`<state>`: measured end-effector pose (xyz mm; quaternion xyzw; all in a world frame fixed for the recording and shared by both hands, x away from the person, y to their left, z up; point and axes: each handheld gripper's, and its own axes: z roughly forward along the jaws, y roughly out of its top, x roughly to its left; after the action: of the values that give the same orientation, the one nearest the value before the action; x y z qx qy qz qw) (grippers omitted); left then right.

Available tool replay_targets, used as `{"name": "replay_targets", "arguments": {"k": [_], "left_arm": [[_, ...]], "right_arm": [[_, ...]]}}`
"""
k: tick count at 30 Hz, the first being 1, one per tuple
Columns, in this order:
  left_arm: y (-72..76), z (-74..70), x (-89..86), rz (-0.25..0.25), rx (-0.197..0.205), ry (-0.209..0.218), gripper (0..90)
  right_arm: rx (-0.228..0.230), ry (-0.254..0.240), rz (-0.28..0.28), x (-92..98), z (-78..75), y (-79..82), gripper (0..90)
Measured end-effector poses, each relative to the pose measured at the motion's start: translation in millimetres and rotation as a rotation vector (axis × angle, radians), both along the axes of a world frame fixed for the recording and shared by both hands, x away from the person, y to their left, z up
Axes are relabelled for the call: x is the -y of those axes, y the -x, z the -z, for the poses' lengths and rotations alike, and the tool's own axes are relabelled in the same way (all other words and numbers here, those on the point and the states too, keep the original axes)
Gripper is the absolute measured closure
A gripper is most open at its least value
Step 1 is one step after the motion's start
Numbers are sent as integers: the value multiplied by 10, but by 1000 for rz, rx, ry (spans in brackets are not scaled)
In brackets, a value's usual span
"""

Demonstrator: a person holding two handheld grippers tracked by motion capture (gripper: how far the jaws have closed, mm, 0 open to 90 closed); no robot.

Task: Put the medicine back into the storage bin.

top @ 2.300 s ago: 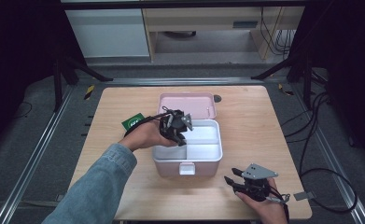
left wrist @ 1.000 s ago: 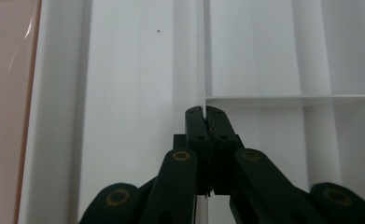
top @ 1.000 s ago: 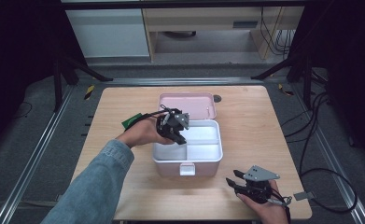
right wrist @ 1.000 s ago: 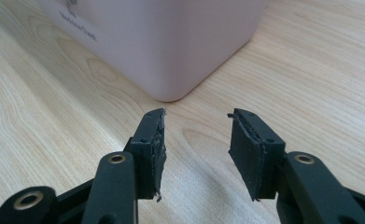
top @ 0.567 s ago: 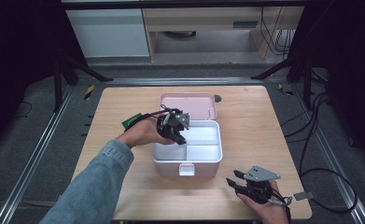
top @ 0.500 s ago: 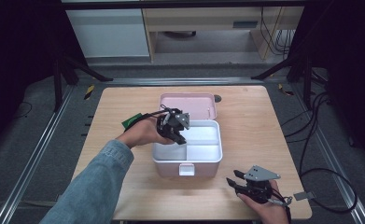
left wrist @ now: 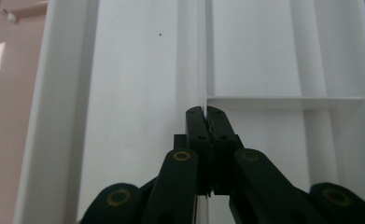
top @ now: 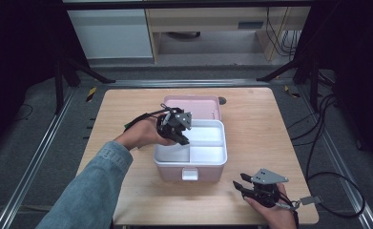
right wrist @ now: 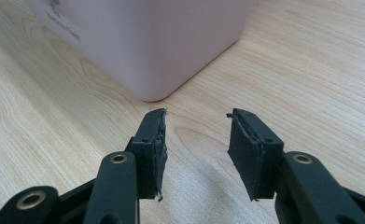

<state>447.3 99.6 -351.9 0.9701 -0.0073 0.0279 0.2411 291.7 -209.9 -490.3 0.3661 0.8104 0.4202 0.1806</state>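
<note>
We see a wooden table (top: 270,129) on a grey floor (top: 41,143). Behind the table stands a white cabinet (top: 110,31) beside a pale wooden shelf (top: 212,24). Black cables (top: 327,124) lie right of the table.

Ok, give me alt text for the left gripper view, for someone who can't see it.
The left gripper, jaws shut, pinches the thin divider wall of a white tray. A cross partition branches off to the right, and the pink lid lies at the left edge.

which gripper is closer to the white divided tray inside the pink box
Left. The left gripper is shut on the white divided plastic tray's partition wall. The right gripper rests apart on the wooden table, outside the pink box's near corner.
</note>
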Motion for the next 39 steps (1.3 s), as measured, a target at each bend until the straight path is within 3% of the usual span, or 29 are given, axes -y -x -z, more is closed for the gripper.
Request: {"name": "replay_targets", "arguments": {"k": [9,14,17,23,24,25,26,27,34,35,39], "left_arm": [[87,-315,-97,-26,26,66,894],[139,-481,-269,-58,50,91,894],[161,-586,-460,-94,67,109,894],[241,-679,-922,-172,95,93,894],[241,-679,-922,-172,95,93,894],[280,-697,-1083,-201,106,101,894],[280,-697,-1083,-201,106,101,895],[317,-712,-1242,-226,112,108,895],[474,-716,-1765,-315,129,107,895],[474,-716,-1765,-315,129,107,894],[595,-699,-2104,-381,137,129,895]], "right_arm": [[5,-3,6,6,-12,-4,561],[7,-5,14,21,-18,-5,560],[6,-6,18,24,-21,-13,560],[5,-1,21,17,-20,-47,559],[5,-1,21,17,-20,-47,559],[2,-1,19,10,-22,-59,564],[2,-1,19,10,-22,-59,564],[-1,3,10,-2,-16,-70,569],[-7,15,2,-45,-13,-88,572],[-7,15,2,-45,-13,-88,572],[-10,15,12,-27,-9,-95,577]]}}
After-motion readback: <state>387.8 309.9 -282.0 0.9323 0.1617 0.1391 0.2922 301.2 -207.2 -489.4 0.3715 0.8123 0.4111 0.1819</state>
